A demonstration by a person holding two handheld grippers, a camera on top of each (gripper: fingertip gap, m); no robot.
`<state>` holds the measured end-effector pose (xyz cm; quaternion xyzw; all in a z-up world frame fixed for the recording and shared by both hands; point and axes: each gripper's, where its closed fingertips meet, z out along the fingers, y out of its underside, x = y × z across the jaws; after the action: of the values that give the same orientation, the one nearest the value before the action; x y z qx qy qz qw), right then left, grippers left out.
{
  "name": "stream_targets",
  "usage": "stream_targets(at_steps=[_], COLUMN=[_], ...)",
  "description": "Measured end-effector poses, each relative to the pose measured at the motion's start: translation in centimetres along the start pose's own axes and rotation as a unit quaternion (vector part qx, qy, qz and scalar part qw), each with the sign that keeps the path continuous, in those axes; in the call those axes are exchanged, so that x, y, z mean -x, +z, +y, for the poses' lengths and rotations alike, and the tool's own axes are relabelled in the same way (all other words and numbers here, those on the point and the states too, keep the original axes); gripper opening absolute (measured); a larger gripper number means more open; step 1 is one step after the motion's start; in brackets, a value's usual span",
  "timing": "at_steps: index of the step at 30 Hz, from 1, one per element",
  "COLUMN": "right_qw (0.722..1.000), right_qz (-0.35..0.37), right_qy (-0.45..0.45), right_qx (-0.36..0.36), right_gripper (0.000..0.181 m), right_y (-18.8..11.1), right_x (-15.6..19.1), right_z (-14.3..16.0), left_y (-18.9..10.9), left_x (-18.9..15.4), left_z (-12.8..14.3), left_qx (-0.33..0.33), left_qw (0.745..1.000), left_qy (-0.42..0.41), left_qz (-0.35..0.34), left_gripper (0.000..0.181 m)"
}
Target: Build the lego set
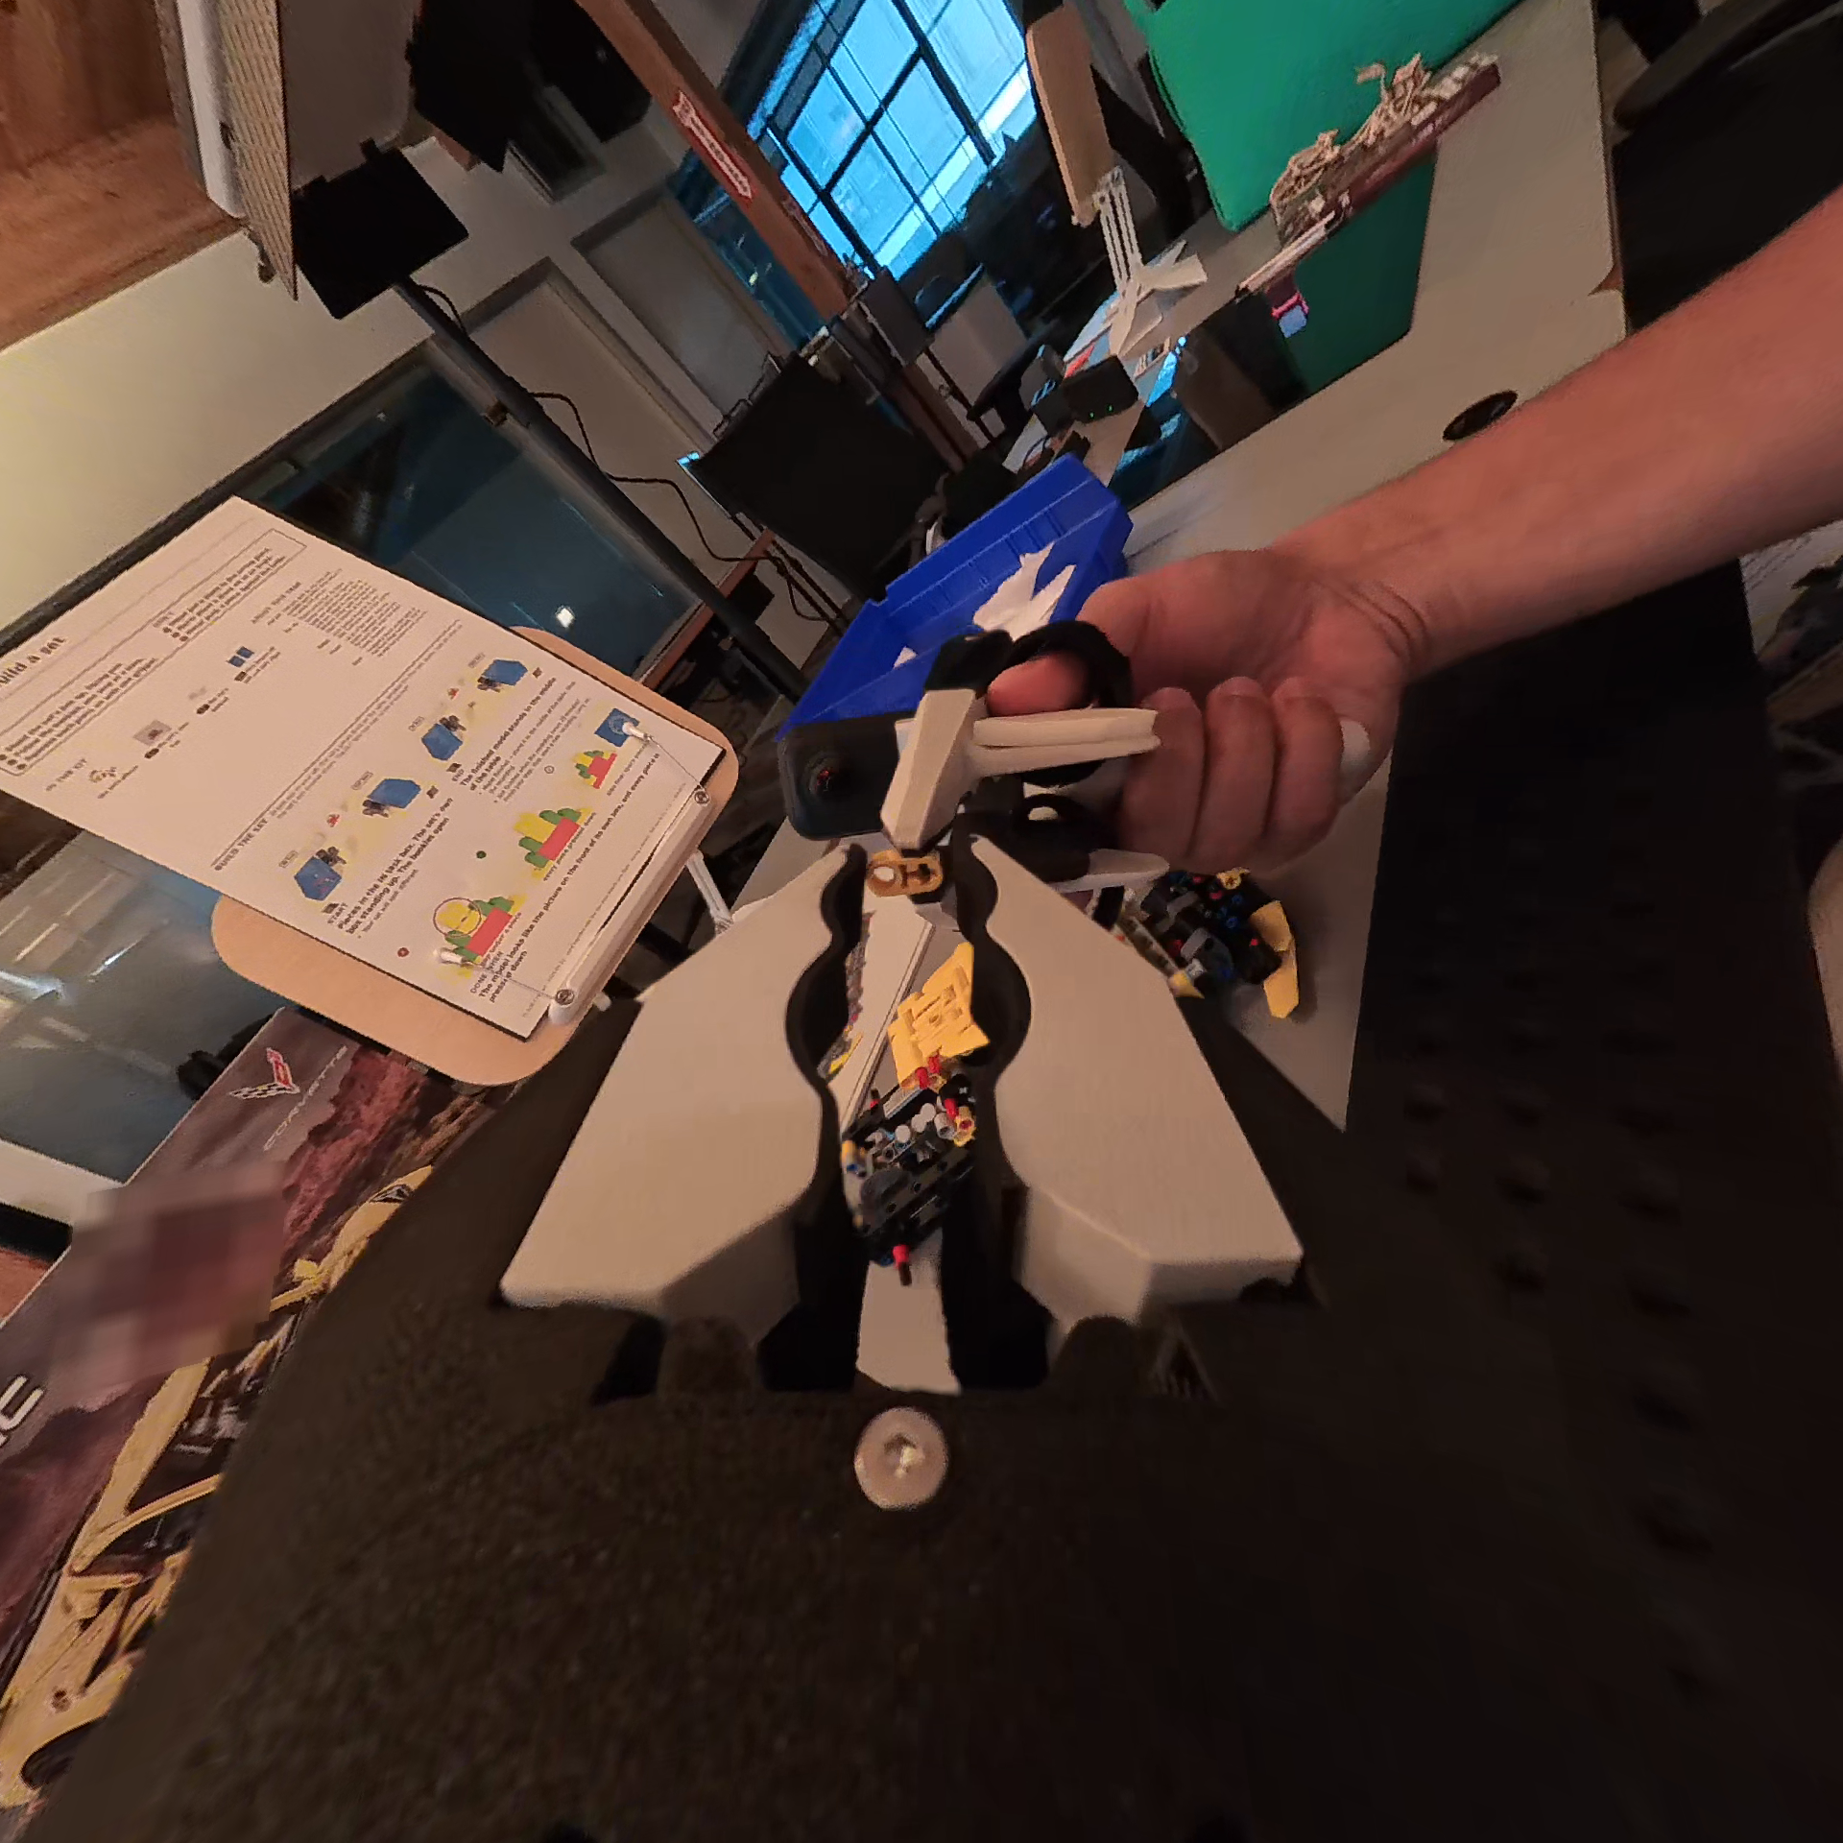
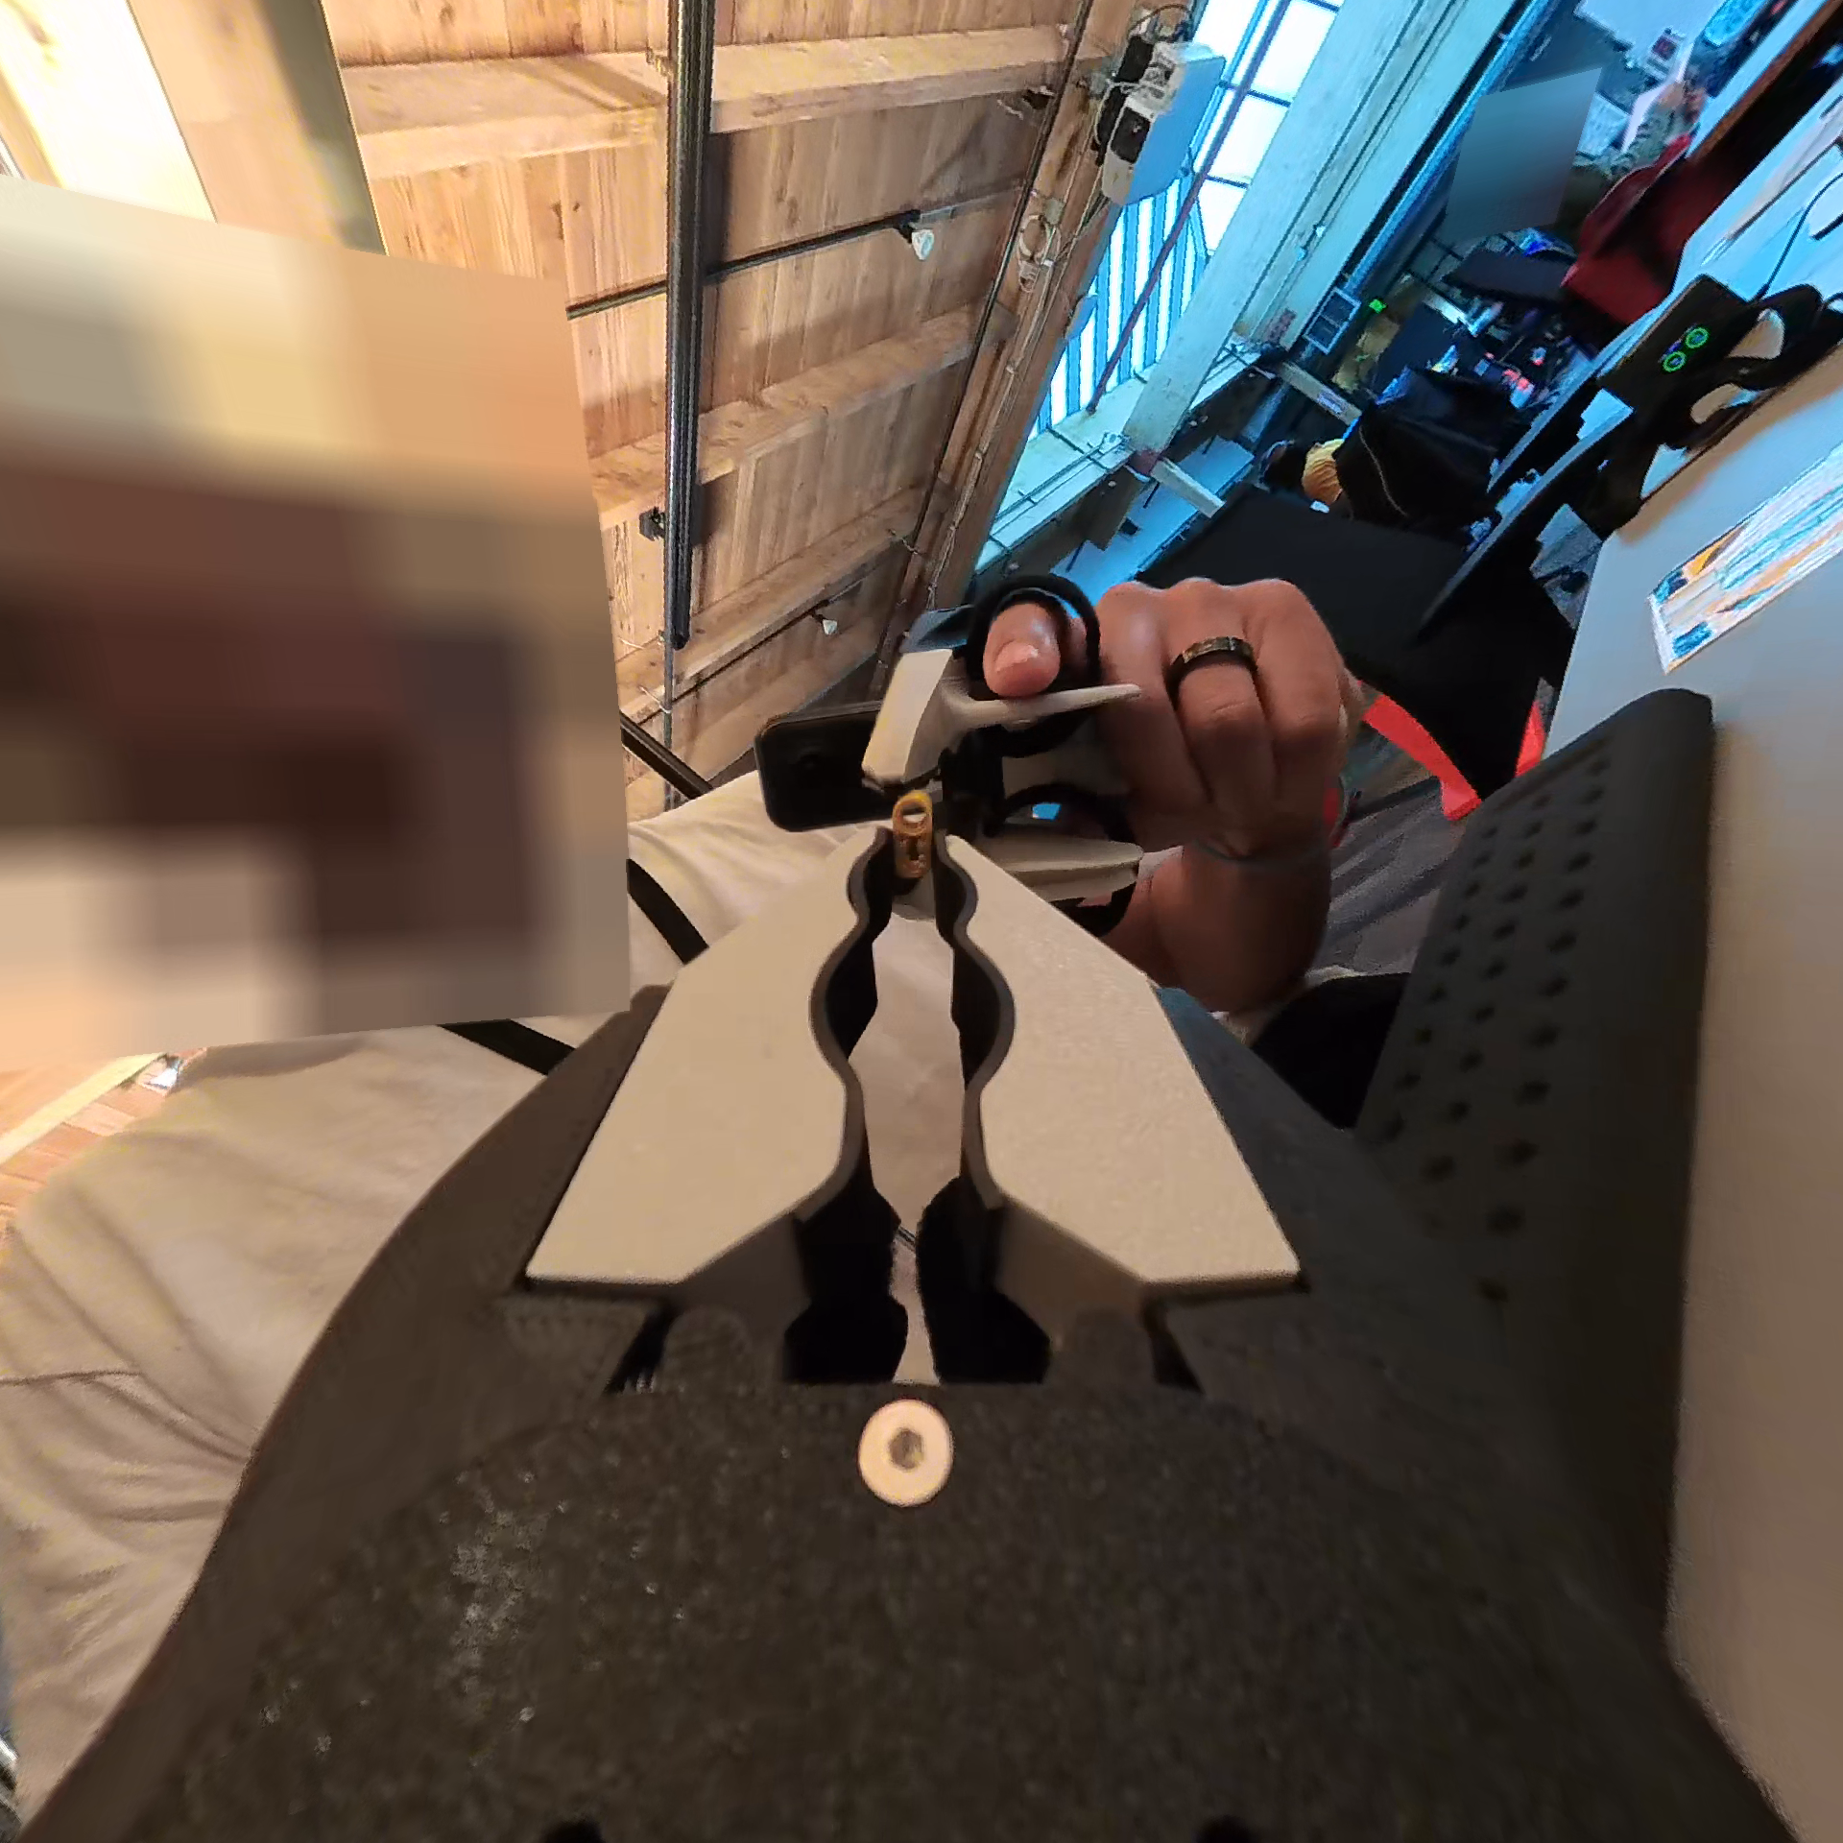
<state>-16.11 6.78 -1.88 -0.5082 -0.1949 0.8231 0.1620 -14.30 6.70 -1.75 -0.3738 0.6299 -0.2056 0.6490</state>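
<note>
Lego work comes down to one small yellow connector piece [image 1: 906,876], caught between both my tools up in the air. My left gripper [image 1: 903,878] has its grey fingers [image 1: 738,1047] drawn nearly together at the tips, pinching that piece at their far end; the same piece [image 2: 911,830] shows at the tips of my right gripper [image 2: 913,848], whose fingers [image 2: 758,1077] are likewise closed down on it from the opposite side. In the left wrist view, the right gripper [image 1: 932,798] sits at 12 o'clock from my fingertips, with my right hand [image 1: 1237,698] on its handle at about 2 o'clock. In the right wrist view, my left hand [image 2: 1217,718] holds its tool at 1 o'clock.

Below the left fingers, on the white table [image 1: 1296,1017], lies a black and yellow partly built model [image 1: 922,1107], seen through the gap between the fingers. A second black and yellow assembly [image 1: 1212,932] rests at 3 o'clock from the tips. A blue bin [image 1: 987,588] stands at 12 o'clock, an instruction sheet [image 1: 349,758] on a wooden board at 9 o'clock, and the set's box [image 1: 199,1346] at 8 o'clock.
</note>
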Motion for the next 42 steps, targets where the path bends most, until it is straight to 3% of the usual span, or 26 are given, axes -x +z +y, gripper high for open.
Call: stream_targets(at_steps=[15, 18, 20, 21, 24, 25, 27, 30, 34, 40, 42], right_qw=[1.0, 0.992, 0.967, 0.941, 0.822, 0.792, 0.768, 0.768, 0.761, 0.804, 0.816], right_qz=[0.013, 0.112, 0.224, 0.296, 0.512, 0.556, 0.592, 0.598, 0.601, 0.555, 0.545], right_qy=[0.003, -0.044, -0.11, -0.15, -0.235, -0.244, -0.243, -0.231, -0.243, -0.211, -0.192], right_qx=[0.012, -0.027, -0.056, -0.072, -0.078, -0.061, -0.03, -0.006, 0.012, 0.01, -0.005], right_gripper=[0.006, 0.034, 0.034, 0.034, 0.063, 0.075, 0.075, 0.067, 0.065, 0.054, 0.045], right_y=[-0.5, -3.0, -6.7, -8.9, -15.2, -16.3, -17.1, -17.1, -17.1, -17.0, -17.3], right_x=[-0.6, -2.2, -3.5, -4.3, -7.8, -8.9, -10.6, -11.3, -11.3, -11.5, -11.4], right_z=[0.5, -1.6, -3.4, -4.4, -5.8, -5.5, -4.5, -3.8, -4.1, -4.2, -4.5], left_y=[0.4, 1.1, 2.1, 2.8, 4.8, 5.4, 6.6, 7.5, 8.5, 9.2, 9.2], left_x=[-0.6, -0.3, 0.3, 0.6, 1.0, 0.9, 0.9, 1.4, 1.0, 0.5, -0.4], left_z=[1.3, 3.0, 5.4, 6.9, 10.5, 11.2, 12.6, 14.1, 14.6, 15.4, 16.4], left_qx=[0.027, 0.035, 0.045, 0.06, 0.094, 0.097, 0.107, 0.1, 0.059, 0.084, 0.126], left_qw=[0.999, 0.997, 0.989, 0.982, 0.961, 0.954, 0.941, 0.933, 0.941, 0.936, 0.927], left_qy=[-0.027, -0.072, -0.141, -0.178, -0.26, -0.284, -0.321, -0.345, -0.334, -0.342, -0.354], left_qz=[0.029, 0.017, 0.004, -0.004, -0.025, -0.025, -0.026, -0.034, -0.015, 0.011, 0.019], left_gripper=[0.015, 0.015, 0.015, 0.015, 0.015, 0.015, 0.014, 0.015, 0.014, 0.015, 0.015])
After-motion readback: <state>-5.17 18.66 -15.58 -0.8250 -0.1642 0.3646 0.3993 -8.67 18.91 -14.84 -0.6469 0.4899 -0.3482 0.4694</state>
